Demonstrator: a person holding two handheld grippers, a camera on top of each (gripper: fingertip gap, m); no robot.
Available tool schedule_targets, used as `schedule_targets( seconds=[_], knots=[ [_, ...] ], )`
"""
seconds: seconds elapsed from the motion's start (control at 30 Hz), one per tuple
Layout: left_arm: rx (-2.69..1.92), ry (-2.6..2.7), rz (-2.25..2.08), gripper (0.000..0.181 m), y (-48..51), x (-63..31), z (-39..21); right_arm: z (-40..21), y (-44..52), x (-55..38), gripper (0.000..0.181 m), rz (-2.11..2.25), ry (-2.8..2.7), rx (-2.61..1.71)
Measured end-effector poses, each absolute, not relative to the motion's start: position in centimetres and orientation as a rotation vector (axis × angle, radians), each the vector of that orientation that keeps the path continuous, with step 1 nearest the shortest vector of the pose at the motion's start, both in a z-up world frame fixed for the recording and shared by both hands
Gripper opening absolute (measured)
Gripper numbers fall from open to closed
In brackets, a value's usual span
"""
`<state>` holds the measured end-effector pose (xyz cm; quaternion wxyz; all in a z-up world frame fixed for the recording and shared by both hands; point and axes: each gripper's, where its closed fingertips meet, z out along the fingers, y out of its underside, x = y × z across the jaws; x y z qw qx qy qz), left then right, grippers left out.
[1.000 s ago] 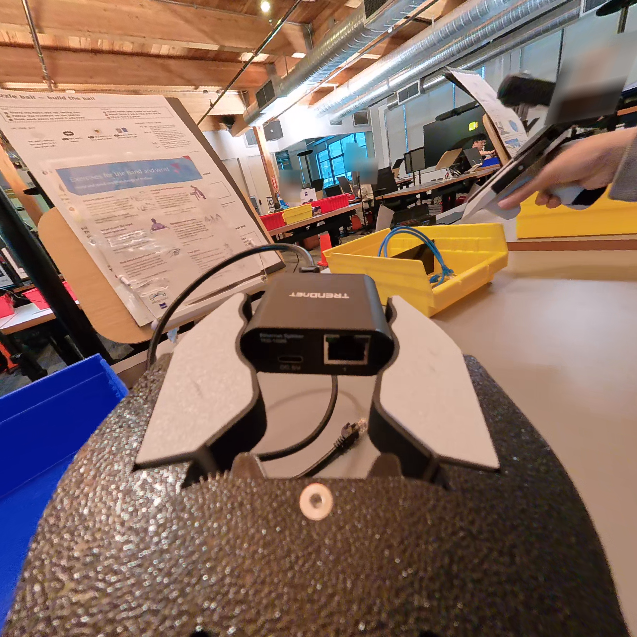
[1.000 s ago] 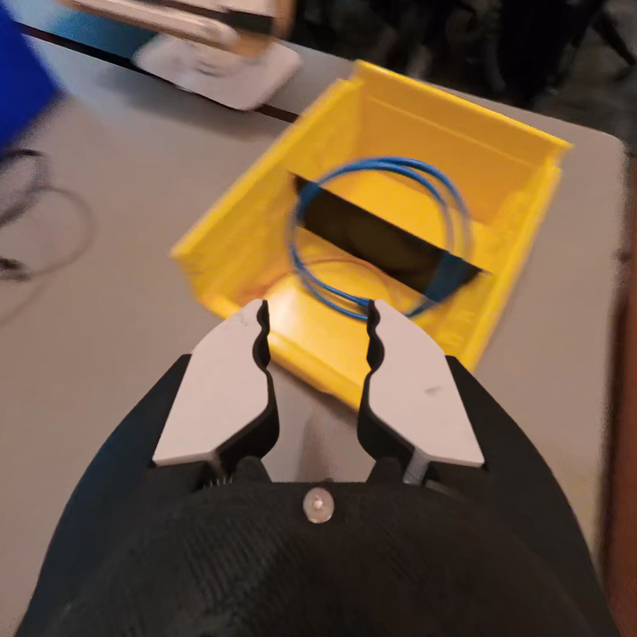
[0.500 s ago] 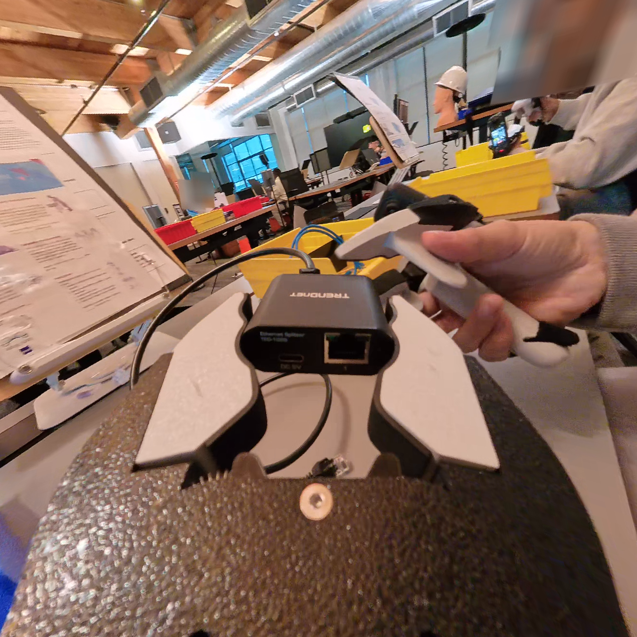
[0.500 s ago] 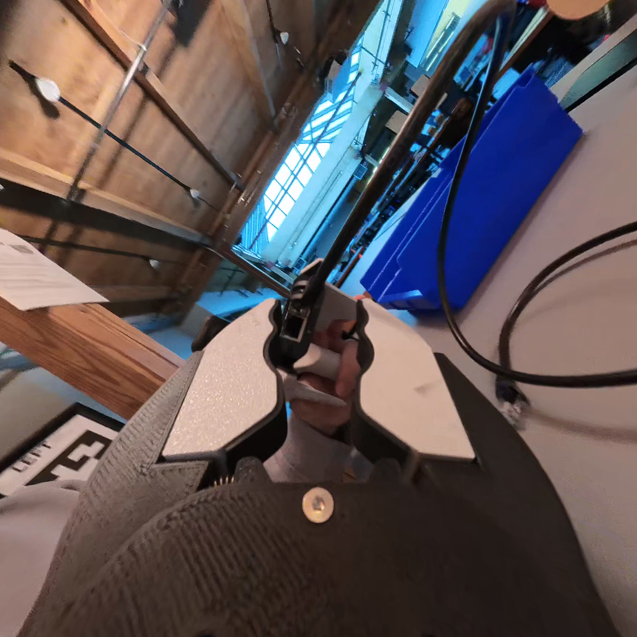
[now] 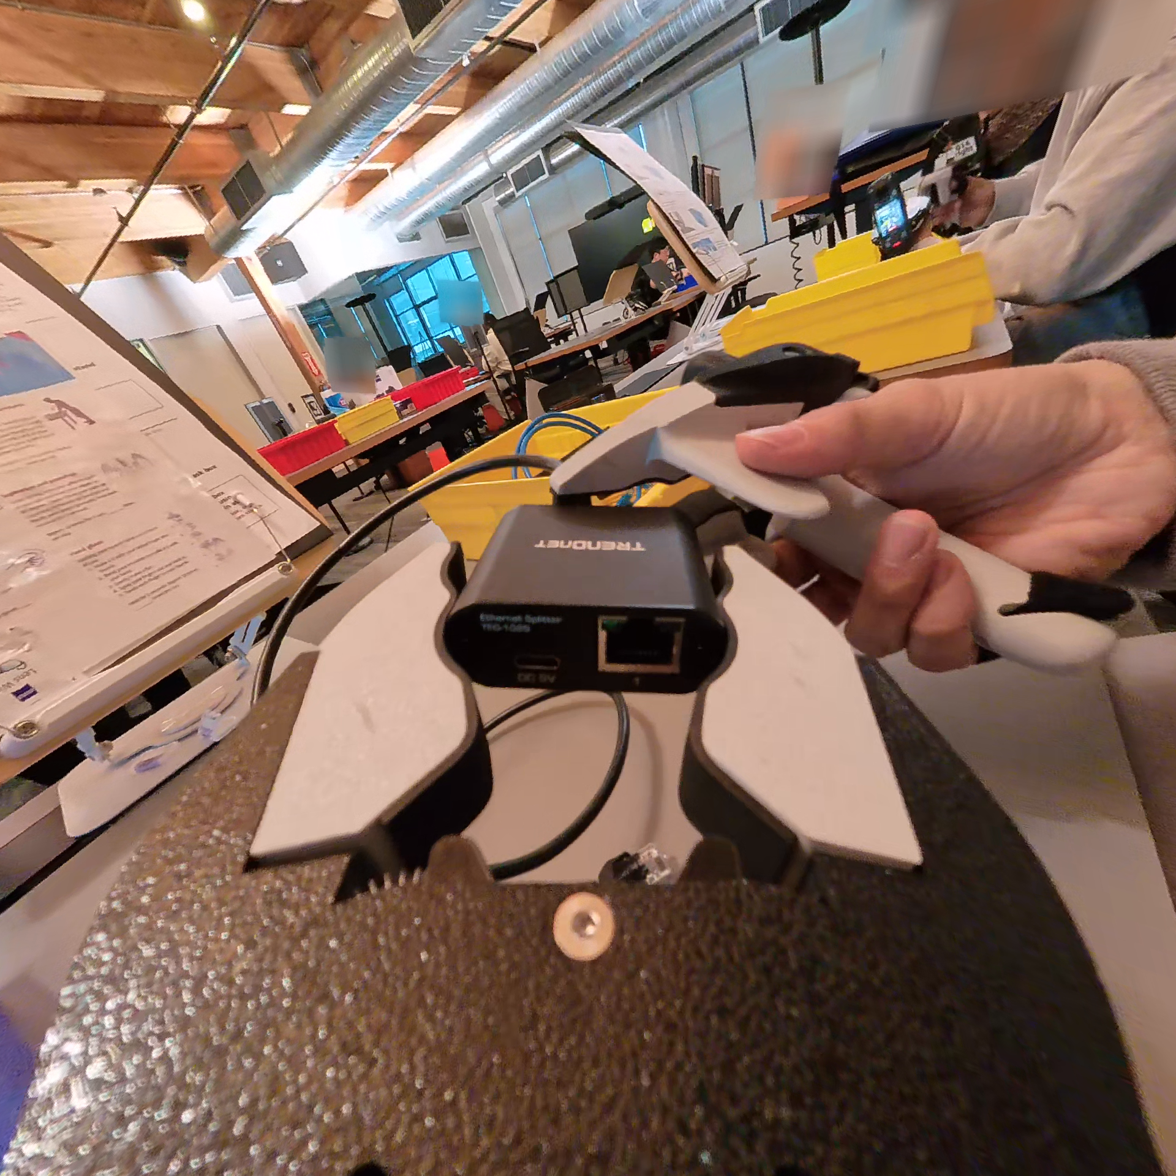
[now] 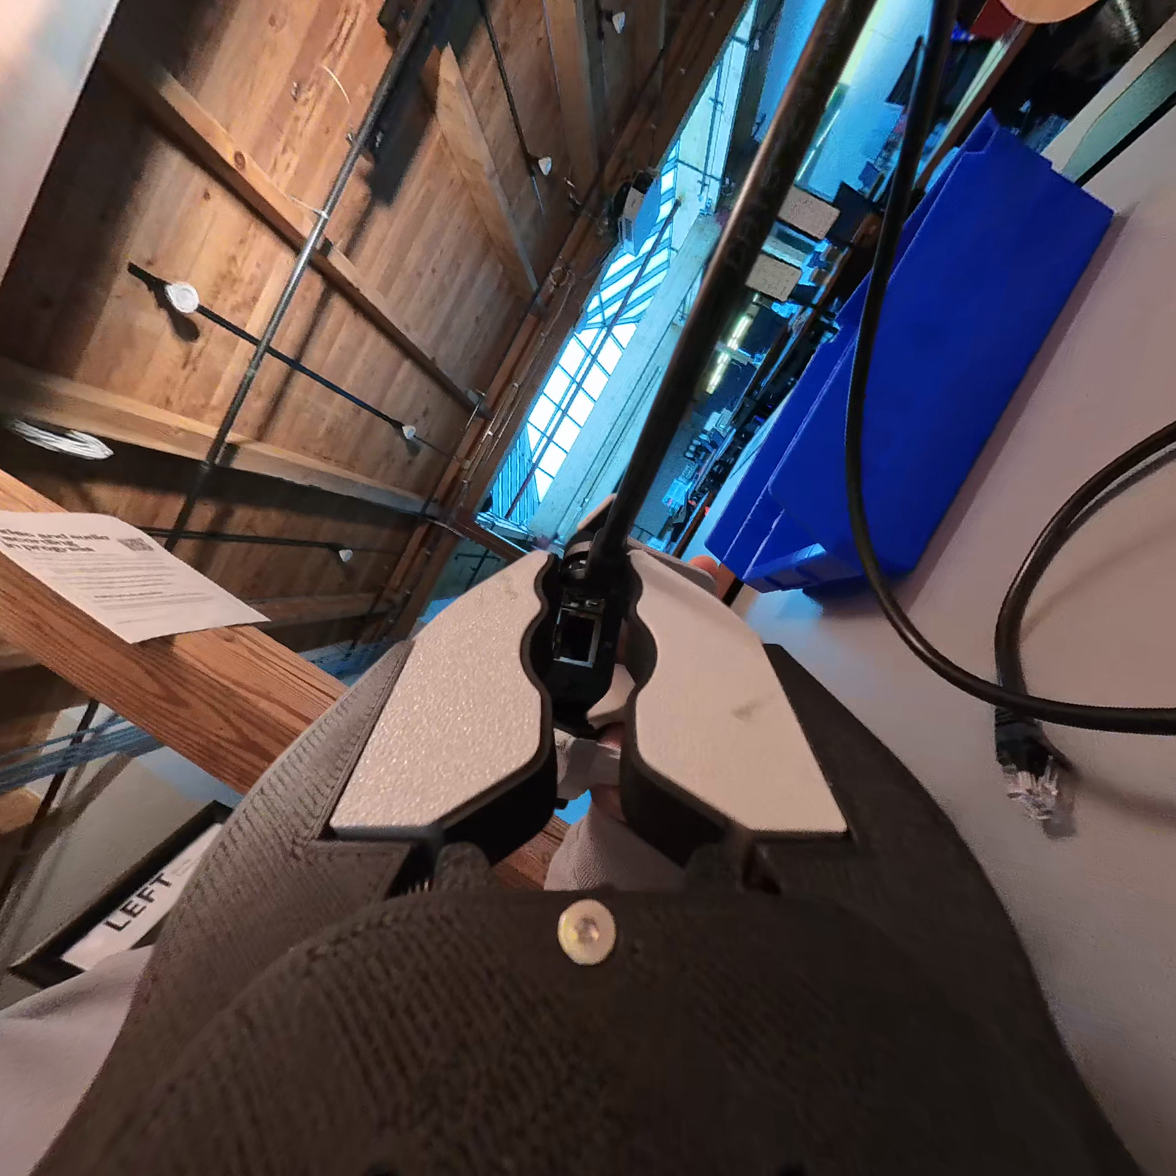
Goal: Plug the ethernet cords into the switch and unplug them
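Note:
My left gripper [image 5: 585,559] is shut on a small black switch [image 5: 585,611] and holds it above the grey table, with its empty front port facing the camera. A black ethernet cord [image 5: 356,547] is plugged into the switch's far side and loops back under it; its free plug [image 5: 643,868] lies on the table. My right gripper [image 5: 573,483], held in a hand, reaches to the switch's back. In the right wrist view this gripper [image 6: 588,566] is turned sideways. Its fingers are closed on the cord's plug [image 6: 598,560] at the switch's rear [image 6: 576,643].
A yellow bin [image 5: 483,503] holding a coiled blue cable [image 5: 553,433] stands behind the switch. A tilted document stand [image 5: 127,509] is on the left. A blue bin [image 6: 923,382] sits at the table edge. The cord's free plug [image 6: 1028,773] lies on the table [image 6: 1113,573]. A person stands at the far right. Only a small space, under 4 cm, lies between the two pairs of fingers.
My right gripper left the yellow bin, swung to the back of the switch, and narrowed its fingers onto the plug. My left gripper kept holding the switch while turning right.

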<state>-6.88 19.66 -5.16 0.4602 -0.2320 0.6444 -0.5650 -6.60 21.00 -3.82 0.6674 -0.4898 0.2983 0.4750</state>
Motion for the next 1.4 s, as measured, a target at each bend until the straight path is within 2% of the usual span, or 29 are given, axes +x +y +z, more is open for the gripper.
schedule_targets(
  seconds=[0.37, 0.67, 1.4],
  knots=[
    [-0.569, 1.578, -1.376, 0.072, 20.1, -6.8, -5.3, -3.9, 21.3, -7.1, 0.015, 1.071, 0.699, -1.077],
    [-0.596, 1.570, -1.287, 0.073, 20.4, -6.0, -6.2, -3.8, 21.3, -6.9, 0.015, 0.847, 0.585, -1.186],
    [-0.618, 1.483, -1.247, 0.073, 20.1, -5.6, -5.5, -3.4, 21.0, -5.9, 0.013, 0.934, 0.746, -0.931]
  ],
)
